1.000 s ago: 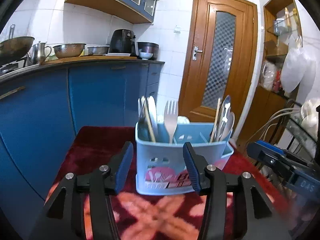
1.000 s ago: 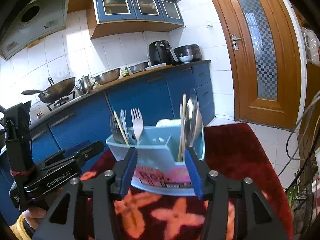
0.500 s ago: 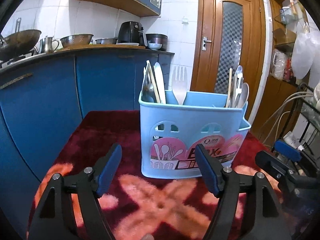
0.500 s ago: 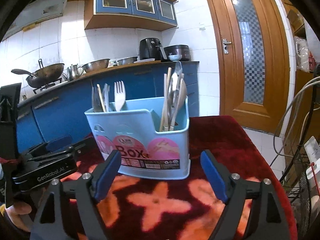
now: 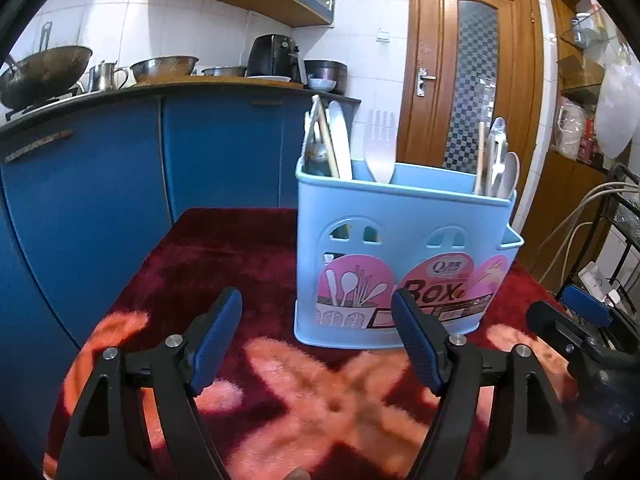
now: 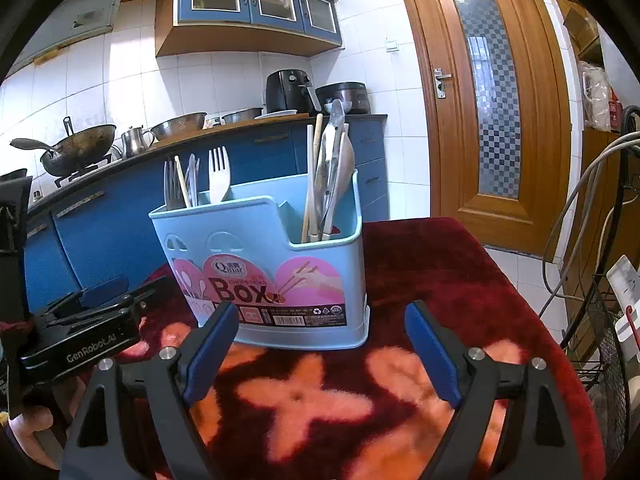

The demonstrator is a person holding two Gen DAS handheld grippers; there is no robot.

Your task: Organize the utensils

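So we've got the red flowered cloth [image 6: 436, 280] filling the lower frame, and the light blue utensil box [image 6: 280, 264] sits on it at centre, loaded with a white fork [image 6: 219, 178], spoons and chopsticks. Our left gripper [image 5: 316, 340] is spread wide, holding nothing. Our right gripper [image 6: 320, 346] is opening too, also holding nothing, box just beyond it.

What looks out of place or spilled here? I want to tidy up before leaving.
Nothing stands out. The light blue plastic utensil box stands upright on the red floral cloth, cutlery upright inside its compartments. Nothing is spilled.
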